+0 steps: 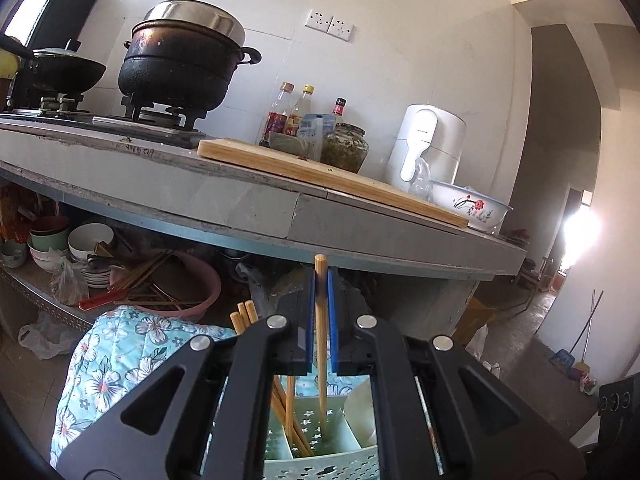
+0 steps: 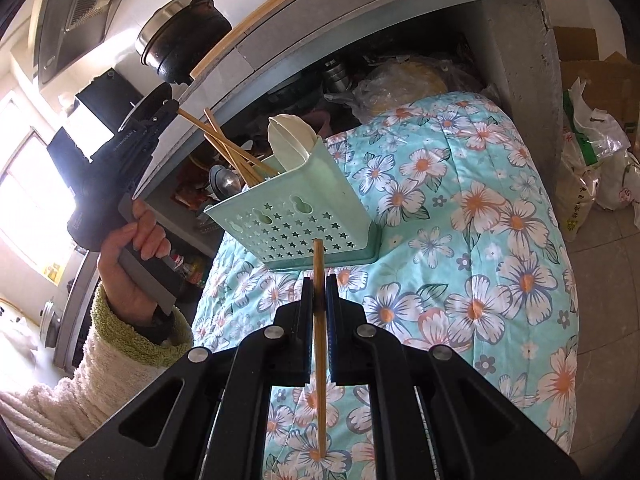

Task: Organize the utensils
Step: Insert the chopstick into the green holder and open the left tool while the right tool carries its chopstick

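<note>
The left gripper (image 1: 321, 280) has its blue-padded jaws closed on a single wooden chopstick (image 1: 321, 344), held near its upper end, with the lower tip already down inside a compartment of the mint-green utensil caddy (image 1: 320, 466); the neighbouring compartment holds a bundle of chopsticks (image 1: 294, 420) leaning to the left. The right gripper (image 2: 319, 286) likewise grips its own chopstick (image 2: 319, 360), jaws pinched on it close to the top, the stick hanging below over the floral quilt (image 2: 480, 208) on which the caddy sits, in front of the kitchen counter (image 1: 248, 200). From the right wrist view the caddy also carries a white rice paddle (image 2: 290, 140) and a metal spoon (image 2: 226, 182) in other sections. The step in hand looks like dropping the left chopstick home, so it pays to keep it near upright, lower until the tip is well below the divider, and only then ease the jaws apart so it settles without bouncing out. The caddy rests on soft quilting and may tip if a stick pushes sideways against its wall. The right chopstick should probably follow into the section with the bundle, entering from straight above.
</note>
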Demonstrator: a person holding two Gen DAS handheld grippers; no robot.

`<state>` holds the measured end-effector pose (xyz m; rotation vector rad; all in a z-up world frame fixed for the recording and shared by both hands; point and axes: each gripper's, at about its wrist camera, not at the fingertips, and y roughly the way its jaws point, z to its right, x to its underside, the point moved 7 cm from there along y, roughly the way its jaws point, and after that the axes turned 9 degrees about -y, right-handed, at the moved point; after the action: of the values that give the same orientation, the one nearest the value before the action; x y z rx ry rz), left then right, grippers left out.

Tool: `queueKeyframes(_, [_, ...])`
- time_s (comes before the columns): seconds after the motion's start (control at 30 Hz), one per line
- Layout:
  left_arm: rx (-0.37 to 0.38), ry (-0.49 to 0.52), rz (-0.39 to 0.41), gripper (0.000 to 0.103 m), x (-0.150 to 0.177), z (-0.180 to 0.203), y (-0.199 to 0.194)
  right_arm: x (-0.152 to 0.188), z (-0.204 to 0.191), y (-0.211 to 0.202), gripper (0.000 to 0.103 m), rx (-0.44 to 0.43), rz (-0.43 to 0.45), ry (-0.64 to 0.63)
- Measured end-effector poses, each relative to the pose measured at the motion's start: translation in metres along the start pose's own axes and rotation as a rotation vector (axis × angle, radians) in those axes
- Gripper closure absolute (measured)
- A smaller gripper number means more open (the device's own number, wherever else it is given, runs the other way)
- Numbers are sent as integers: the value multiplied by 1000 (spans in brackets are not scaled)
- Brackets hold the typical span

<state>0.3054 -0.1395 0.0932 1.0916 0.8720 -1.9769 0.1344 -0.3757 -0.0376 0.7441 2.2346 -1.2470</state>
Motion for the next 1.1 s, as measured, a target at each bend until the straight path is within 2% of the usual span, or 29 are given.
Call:
queueKeyframes(0.33, [5,-12,-57,98,35,-8,-1,1,0,-1,97,-6,3,2])
queueKeyframes(0.53, [19,-13,-80,96,42,-9,-7,1,0,-1,97,-6,3,1])
queueKeyframes(0.67, [28,-9,-90,73,42,-8,-10,2,-3,-1,97,-5,4,-6])
queueKeyframes(0.77, [36,-4,-81,64,40,-7,-15,1,-6,-2,97,-1,4,-14])
queueKeyframes(0.97, [48,0,-73,58,38,-9,-31,-9,-16,-8,97,4,20,-44])
queueKeyframes(1.1, [31,17,-89,52,41,-15,-46,-36,-30,-25,97,9,84,-97])
